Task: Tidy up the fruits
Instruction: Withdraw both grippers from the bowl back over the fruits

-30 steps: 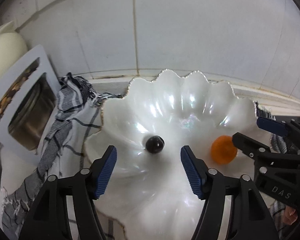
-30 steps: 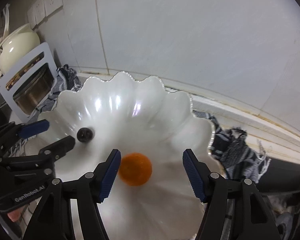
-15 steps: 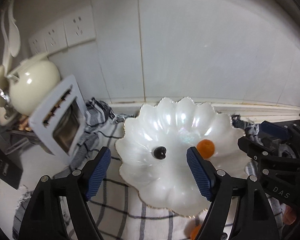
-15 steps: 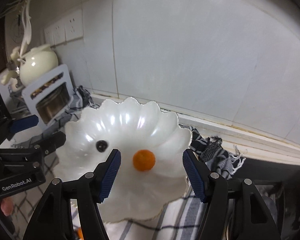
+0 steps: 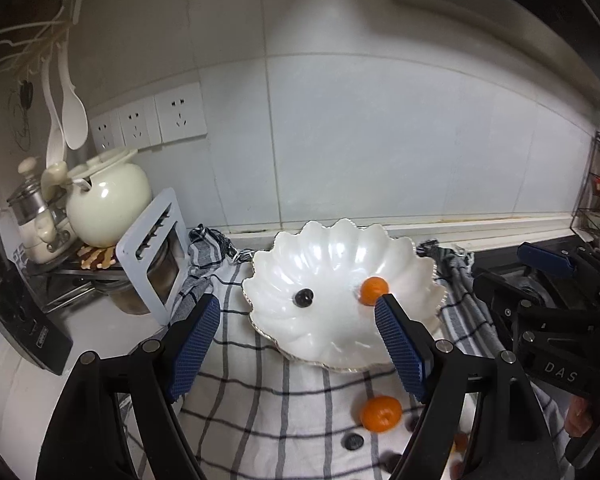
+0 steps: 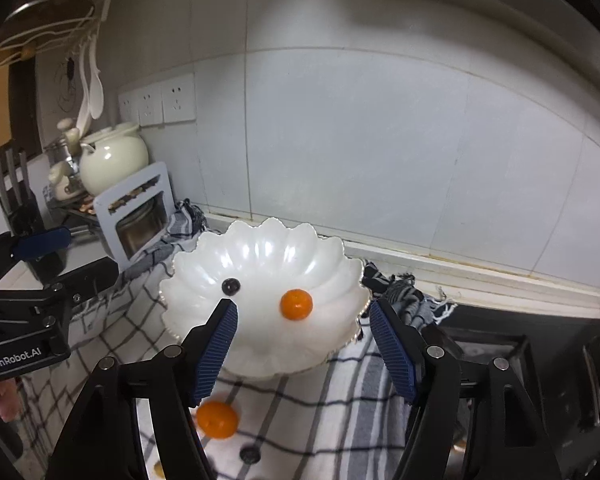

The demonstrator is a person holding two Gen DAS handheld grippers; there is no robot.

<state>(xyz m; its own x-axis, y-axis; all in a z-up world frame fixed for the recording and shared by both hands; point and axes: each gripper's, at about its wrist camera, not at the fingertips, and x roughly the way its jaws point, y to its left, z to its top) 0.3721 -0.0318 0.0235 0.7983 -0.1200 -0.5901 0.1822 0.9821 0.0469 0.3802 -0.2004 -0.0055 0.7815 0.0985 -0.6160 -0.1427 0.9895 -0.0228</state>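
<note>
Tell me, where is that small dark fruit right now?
The dark fruit lies inside the white scalloped bowl, left of the orange fruit there; in both views it is the bowl's left-hand piece.

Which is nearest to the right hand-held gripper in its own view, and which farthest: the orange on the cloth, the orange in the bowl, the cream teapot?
1. Orange on the cloth, by the left finger.
2. Orange in the bowl, ahead.
3. Cream teapot, far left.

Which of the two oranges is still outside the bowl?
The orange lying on the checked cloth in front of the bowl; the other orange sits inside it.
</note>
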